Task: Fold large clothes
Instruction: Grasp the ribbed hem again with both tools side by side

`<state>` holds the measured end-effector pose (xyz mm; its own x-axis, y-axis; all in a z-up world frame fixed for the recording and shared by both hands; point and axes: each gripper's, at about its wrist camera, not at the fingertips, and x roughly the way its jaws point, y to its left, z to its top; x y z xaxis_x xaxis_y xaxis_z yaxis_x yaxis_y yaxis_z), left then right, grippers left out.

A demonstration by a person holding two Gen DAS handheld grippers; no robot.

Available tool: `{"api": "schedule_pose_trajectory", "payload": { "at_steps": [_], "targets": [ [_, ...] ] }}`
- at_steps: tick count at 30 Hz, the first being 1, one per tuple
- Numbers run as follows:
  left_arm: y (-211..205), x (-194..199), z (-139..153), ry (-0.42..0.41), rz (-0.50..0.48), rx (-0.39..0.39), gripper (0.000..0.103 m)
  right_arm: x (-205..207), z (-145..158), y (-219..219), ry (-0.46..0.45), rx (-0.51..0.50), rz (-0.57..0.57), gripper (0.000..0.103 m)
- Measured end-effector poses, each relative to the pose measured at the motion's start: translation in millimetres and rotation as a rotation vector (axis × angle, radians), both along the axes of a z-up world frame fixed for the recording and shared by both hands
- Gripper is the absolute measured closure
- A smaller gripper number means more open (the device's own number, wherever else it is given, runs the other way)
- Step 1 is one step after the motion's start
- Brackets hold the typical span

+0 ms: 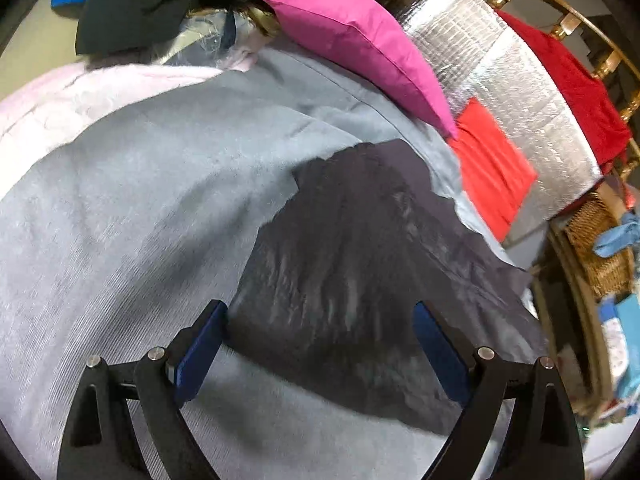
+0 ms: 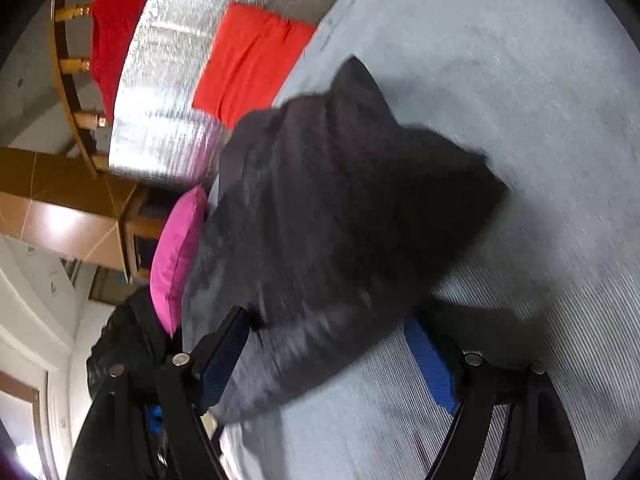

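My left gripper [image 1: 320, 344] hangs with its jaws spread wide, the blue pads [image 1: 200, 356] facing each other across a broad gap and closing on nothing. My right gripper [image 2: 332, 356] is spread wide as well, its blue pads [image 2: 430, 364] well apart, with no grip taken. The right wrist is rolled well over to one side, so its view sits tilted, while the left one is held about level.
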<state>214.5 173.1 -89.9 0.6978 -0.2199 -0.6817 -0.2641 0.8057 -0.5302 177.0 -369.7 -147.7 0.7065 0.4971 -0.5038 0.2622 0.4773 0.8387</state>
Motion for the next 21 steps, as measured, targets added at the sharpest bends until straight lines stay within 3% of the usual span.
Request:
{"api": "schedule_pose_trajectory", "payload": {
  "at_steps": [2, 3, 4, 7, 11, 17, 19, 20, 21],
  "targets": [
    [-4, 15, -4, 0.029, -0.006, 0.015, 0.015, 8, 1, -2, 0.001, 0.002, -0.019, 0.026],
    [-7, 21, -5, 0.049, -0.011, 0.054, 0.047, 11, 1, -3, 0.015, -0.003, -0.032, 0.057],
    [-9, 27, -4, 0.067, -0.022, 0.092, 0.064, 14, 3, -3, 0.034, -0.016, -0.027, 0.067],
    [-8, 25, 13, 0.041, -0.040, 0.104, 0.082, 10, 34, 5, -0.005, -0.127, 0.006, 0.078],
    [-10, -10, 26, -0.006, -0.072, 0.134, 0.084, -17, 72, 14, -0.076, -0.215, 0.019, 0.079],
    [-16, -70, 6, 0.010, -0.111, 0.155, 0.083, -66, 34, 0, -0.013, -0.153, 0.022, 0.079],
    [-11, -71, 4, 0.014, -0.117, 0.153, 0.069, -76, 21, -7, -0.017, -0.125, 0.040, 0.070],
    [-6, -71, 4, 0.020, -0.106, 0.136, 0.066, -78, 16, -10, -0.004, -0.117, 0.044, 0.056],
    [2, -72, 6, 0.027, -0.086, 0.117, 0.053, -80, 11, -15, 0.016, -0.113, 0.040, 0.037]
  ]
}}
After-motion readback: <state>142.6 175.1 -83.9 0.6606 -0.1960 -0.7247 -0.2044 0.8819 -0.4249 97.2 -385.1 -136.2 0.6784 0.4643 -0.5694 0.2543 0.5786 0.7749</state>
